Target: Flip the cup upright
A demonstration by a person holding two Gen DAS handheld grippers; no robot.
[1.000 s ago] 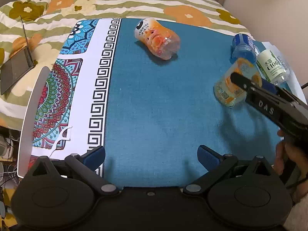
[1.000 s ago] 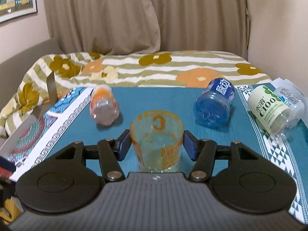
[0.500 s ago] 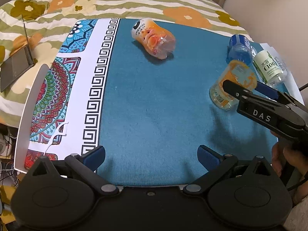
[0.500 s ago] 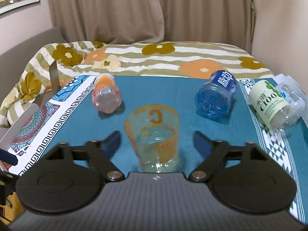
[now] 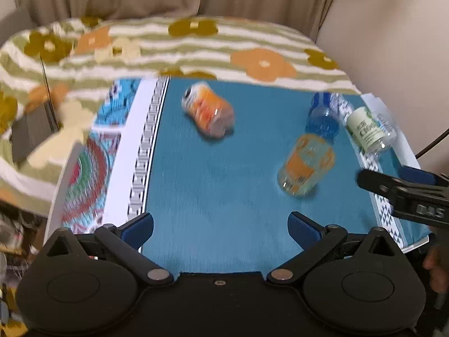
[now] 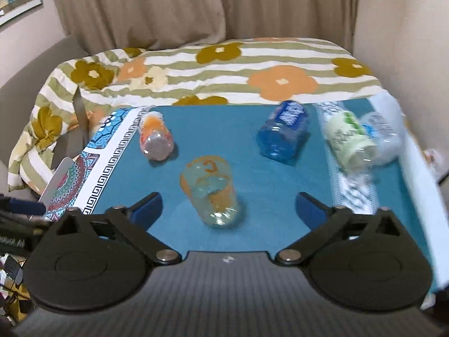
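An orange bottle (image 6: 155,140) lies on its side at the left of the teal surface (image 6: 238,129). The clear, orange-printed cup (image 6: 210,188) stands upright mid-surface, free of both tools. A blue bottle (image 6: 283,133) and a green-labelled bottle (image 6: 350,137) lie rightward. The left gripper (image 5: 220,224) and right gripper (image 6: 228,205) have jaws spread wide, holding nothing.

An orange bottle (image 6: 155,140), a blue bottle (image 6: 283,133) and a green-labelled bottle (image 6: 349,140) lie on the teal cloth (image 6: 238,129).

"DAS" on right hand-held gripper (image 5: 393,179); orange "C" on cup (image 6: 209,185); bottle labels blurred.
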